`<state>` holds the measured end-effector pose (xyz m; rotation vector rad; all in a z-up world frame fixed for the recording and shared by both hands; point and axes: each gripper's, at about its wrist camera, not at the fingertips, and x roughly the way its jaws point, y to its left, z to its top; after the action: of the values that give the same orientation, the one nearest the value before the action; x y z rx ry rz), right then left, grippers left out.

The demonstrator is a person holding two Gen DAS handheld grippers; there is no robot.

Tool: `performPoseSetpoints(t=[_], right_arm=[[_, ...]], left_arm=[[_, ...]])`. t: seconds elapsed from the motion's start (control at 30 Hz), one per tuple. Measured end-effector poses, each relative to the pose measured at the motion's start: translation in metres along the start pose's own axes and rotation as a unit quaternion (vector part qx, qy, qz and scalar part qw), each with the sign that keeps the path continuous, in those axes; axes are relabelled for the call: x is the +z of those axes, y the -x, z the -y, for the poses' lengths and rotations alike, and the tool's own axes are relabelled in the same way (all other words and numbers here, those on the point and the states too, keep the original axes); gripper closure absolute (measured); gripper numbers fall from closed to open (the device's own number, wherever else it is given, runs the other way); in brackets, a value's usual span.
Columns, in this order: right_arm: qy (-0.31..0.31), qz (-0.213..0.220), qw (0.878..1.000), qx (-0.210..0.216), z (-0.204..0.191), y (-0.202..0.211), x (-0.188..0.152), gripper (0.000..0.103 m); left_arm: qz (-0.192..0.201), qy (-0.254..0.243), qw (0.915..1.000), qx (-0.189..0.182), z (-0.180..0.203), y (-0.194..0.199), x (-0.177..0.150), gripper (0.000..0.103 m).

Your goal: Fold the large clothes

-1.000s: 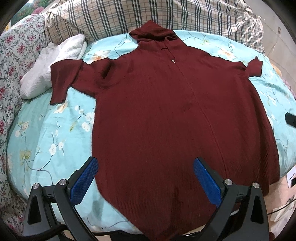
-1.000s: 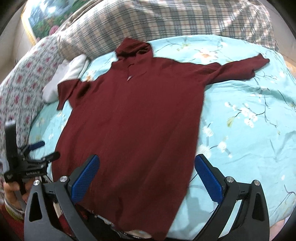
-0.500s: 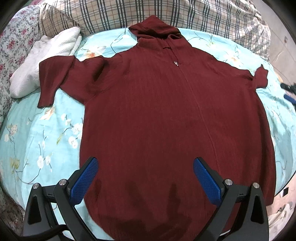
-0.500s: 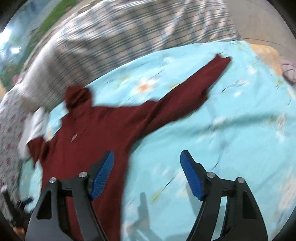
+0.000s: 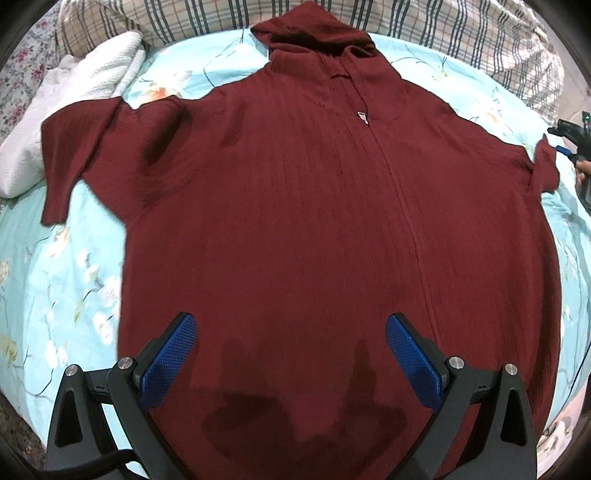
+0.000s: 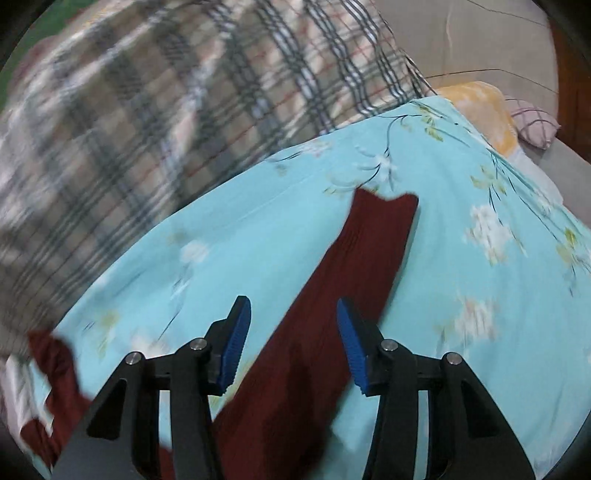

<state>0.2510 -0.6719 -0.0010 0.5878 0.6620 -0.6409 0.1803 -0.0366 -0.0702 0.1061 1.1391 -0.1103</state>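
A dark red zip-up hooded sweater (image 5: pixel 325 206) lies flat and face up on the bed, hood at the far side, both sleeves spread out. My left gripper (image 5: pixel 290 356) is open and empty, hovering over the sweater's lower hem. My right gripper (image 6: pixel 291 343) is open and empty, its jaws narrowed, straddling above the right sleeve (image 6: pixel 354 266), which runs away from it to the cuff. The right gripper also shows at the far right edge of the left wrist view (image 5: pixel 572 147), next to that cuff.
A light blue floral sheet (image 5: pixel 74 280) covers the bed. A plaid blanket (image 5: pixel 461 33) lies along the far side. A white towel (image 5: pixel 74 99) sits at the far left, under the left cuff. A yellow and a checked pillow (image 6: pixel 480 107) lie beyond the right sleeve.
My right gripper swung right and forward to sit over the right sleeve, and its jaws narrowed. My left gripper moved forward and lower over the sweater's hem.
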Motion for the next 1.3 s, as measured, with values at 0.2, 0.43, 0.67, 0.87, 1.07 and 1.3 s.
performPoseSetpoints(t=[0.2,0.43,0.67,0.87,1.07,1.3], right_arm=[[-0.024,-0.03,0.998,-0.042,0.017,-0.057,0.022,0.069],[-0.021,0.001,1.0,-0.007,0.018,-0.033,0.015,0.099],[0.043,-0.023,0.987,0.156,-0.072,0.042,-0.038,0.1],[0.102,-0.097,0.944,0.298,-0.189,0.072,-0.123,0.1],[0.138,-0.185,0.893,0.387,-0.289,0.074,-0.22,0.1],[0.148,-0.262,0.853,0.426,-0.348,0.07,-0.304,0.1]], left_arm=[[-0.007,-0.001,0.9999,-0.01,0.01,-0.018,0.018,0.001],[-0.008,-0.01,0.9996,-0.027,0.021,-0.025,0.022,0.001],[0.015,0.0,0.9988,-0.046,0.013,-0.008,0.019,0.001],[0.037,0.021,0.9965,-0.072,-0.007,0.013,0.012,0.001],[0.055,0.054,0.9899,-0.119,-0.036,0.028,0.007,0.001],[0.063,0.088,0.982,-0.155,-0.066,0.029,0.003,0.001]])
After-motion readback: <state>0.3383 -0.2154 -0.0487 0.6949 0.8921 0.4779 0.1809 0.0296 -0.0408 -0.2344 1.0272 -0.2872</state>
